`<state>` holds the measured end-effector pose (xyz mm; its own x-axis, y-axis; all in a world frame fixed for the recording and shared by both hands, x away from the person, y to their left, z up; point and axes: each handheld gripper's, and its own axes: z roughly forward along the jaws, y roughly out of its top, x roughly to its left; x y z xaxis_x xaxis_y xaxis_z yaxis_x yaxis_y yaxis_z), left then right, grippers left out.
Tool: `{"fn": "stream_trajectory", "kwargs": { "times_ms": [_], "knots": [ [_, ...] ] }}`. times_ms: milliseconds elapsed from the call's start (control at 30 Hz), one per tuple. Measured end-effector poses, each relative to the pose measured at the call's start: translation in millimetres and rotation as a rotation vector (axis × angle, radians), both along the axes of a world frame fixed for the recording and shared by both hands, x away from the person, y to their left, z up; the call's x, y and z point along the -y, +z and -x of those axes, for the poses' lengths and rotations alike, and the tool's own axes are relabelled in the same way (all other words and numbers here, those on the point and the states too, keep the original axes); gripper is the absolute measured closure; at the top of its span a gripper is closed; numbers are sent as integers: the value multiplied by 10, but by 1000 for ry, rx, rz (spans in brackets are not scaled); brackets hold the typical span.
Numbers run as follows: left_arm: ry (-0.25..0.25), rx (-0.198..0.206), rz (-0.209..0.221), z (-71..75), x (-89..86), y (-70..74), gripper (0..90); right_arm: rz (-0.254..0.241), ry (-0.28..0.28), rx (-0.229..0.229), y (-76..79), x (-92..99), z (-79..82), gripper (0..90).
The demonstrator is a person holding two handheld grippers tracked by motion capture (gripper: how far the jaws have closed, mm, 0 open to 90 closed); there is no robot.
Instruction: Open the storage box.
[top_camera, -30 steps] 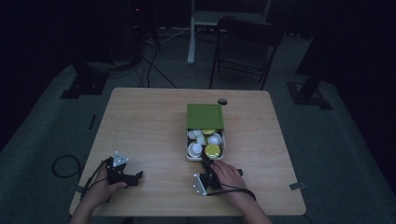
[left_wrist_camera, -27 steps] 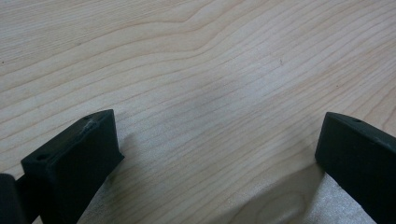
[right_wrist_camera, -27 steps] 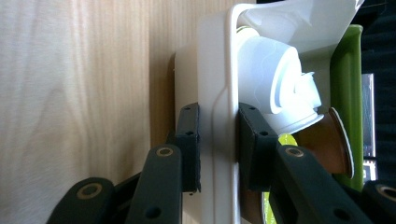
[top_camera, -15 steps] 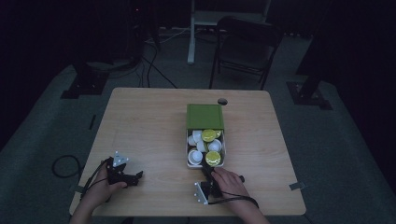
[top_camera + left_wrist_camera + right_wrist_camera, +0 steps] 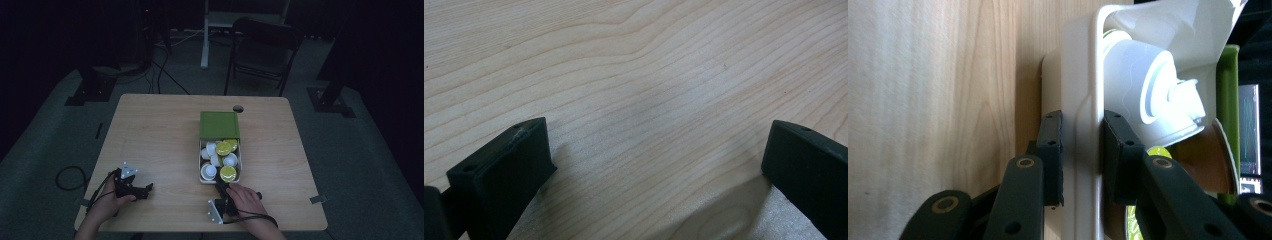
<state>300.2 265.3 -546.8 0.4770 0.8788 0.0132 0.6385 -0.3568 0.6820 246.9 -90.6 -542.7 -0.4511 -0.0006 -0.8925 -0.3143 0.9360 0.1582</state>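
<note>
A green box (image 5: 219,125) lies in the middle of the wooden table. A white drawer (image 5: 201,165) sticks out of its near end, filled with several white cups (image 5: 209,171) and yellow-lidded ones (image 5: 228,173). My right gripper (image 5: 221,187) is at the drawer's near end. In the right gripper view it (image 5: 1083,125) is shut on the drawer's white front wall (image 5: 1079,65), one pad outside and one inside, with a white cup (image 5: 1148,85) just behind. My left gripper (image 5: 147,190) rests at the near left of the table. Its jaws (image 5: 659,145) stand wide open over bare wood.
A small dark round thing (image 5: 238,108) lies on the table just beyond the green box. A dark chair (image 5: 260,55) stands behind the far edge. Cables trail from both grippers over the near edge of the table (image 5: 165,140).
The right gripper has drawn back toward the near edge, and the white drawer has slid farther out of the green box with it. The left gripper has stayed where it was.
</note>
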Motion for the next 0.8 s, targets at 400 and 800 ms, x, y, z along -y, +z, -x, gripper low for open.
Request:
{"fn": "stream_trajectory", "kwargs": {
  "times_ms": [400, 800],
  "knots": [
    [0, 0, 0, 0, 0, 0, 0, 8, 8, -8, 10, 21, 44, 728],
    [0, 0, 0, 0, 0, 0, 0, -1, 55, -65, 68, 50, 68, 610]
  ]
}}
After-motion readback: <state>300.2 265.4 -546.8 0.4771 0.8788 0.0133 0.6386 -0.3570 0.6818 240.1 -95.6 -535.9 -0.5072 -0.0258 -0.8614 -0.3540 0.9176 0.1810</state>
